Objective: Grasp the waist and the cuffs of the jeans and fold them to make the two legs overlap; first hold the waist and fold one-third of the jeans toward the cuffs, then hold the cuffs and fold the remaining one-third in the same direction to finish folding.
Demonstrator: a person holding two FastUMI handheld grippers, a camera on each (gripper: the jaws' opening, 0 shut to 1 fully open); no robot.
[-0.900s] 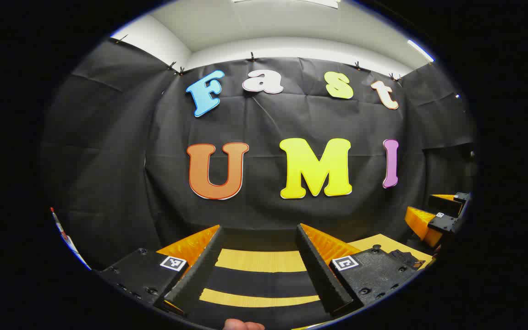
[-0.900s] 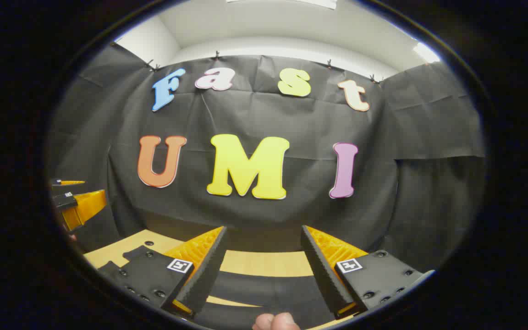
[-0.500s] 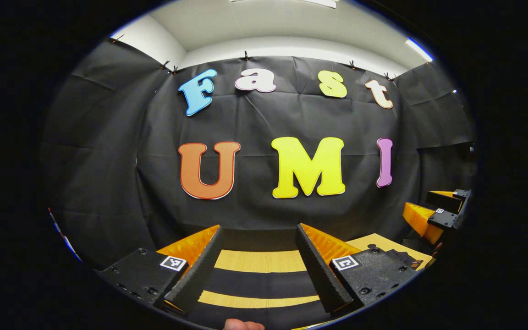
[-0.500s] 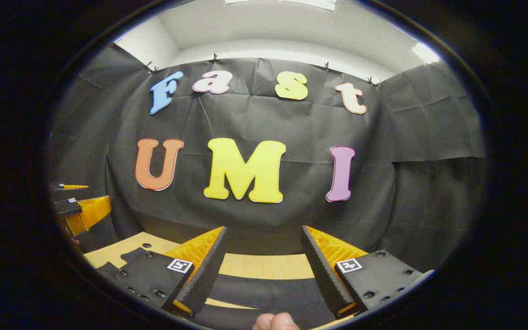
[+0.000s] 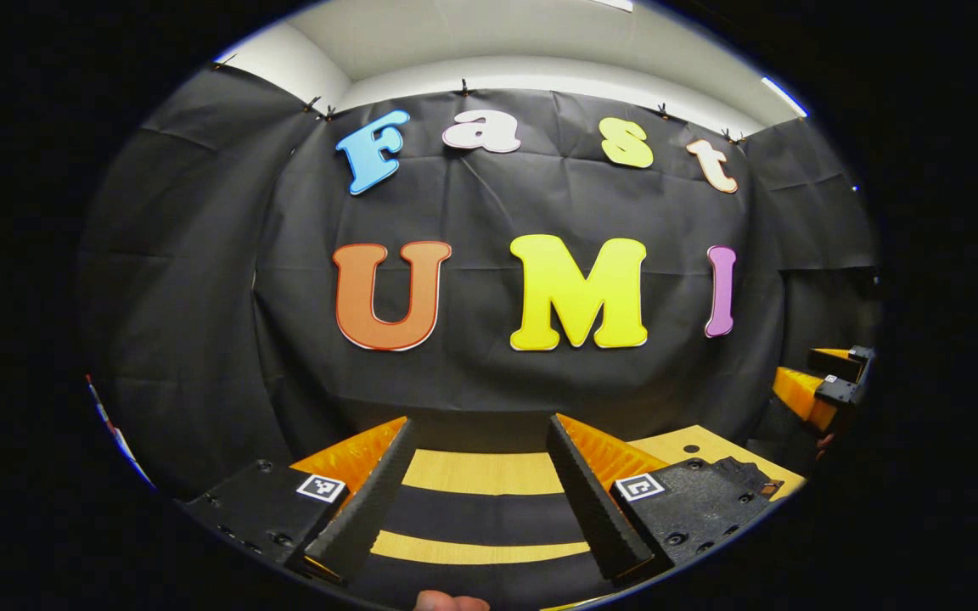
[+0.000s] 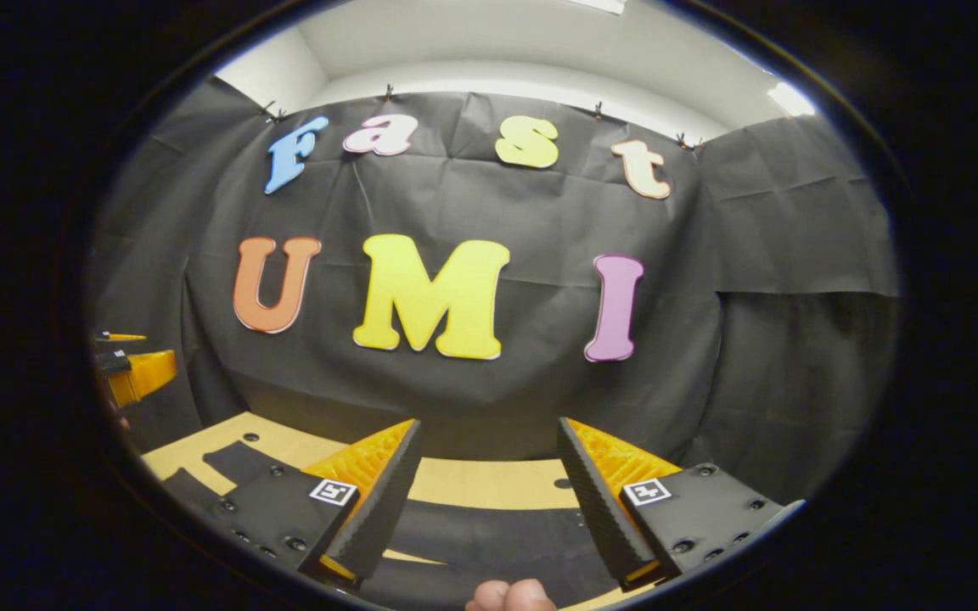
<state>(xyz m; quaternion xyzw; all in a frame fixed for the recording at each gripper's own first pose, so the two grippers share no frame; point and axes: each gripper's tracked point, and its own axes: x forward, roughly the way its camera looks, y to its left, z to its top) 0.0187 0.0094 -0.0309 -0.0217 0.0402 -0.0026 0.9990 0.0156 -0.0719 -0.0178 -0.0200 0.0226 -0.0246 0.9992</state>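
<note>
- Black cloth wall (image 5: 200, 297) of the booth sits a little higher in both views than half a second ago. More tabletop shows below it, so both cameras have tipped downward.
- Pale wooden table (image 5: 480, 472) runs across the bottom of each view. Small round holes in it now show in the right gripper view, which I read as the start of a reach down toward the work.
- Dark, flat fabric (image 5: 480, 513), most likely the jeans, lies on the table as a band between strips of bare wood, right below and ahead of the left gripper's fingers. More of it shows in the right gripper view (image 6: 489, 535).
- Its long axis seems to run side to side across both views. Which end is waist and which is cuffs I cannot tell.
- Left gripper (image 5: 479, 428) has its fingers spread wide with nothing between them, above the fabric.
- Right gripper (image 6: 489, 428) is equally wide and empty, level with the left one. No grasp or fold has begun.
- A thumb tip (image 6: 510, 594) shows at the lower edge.
</note>
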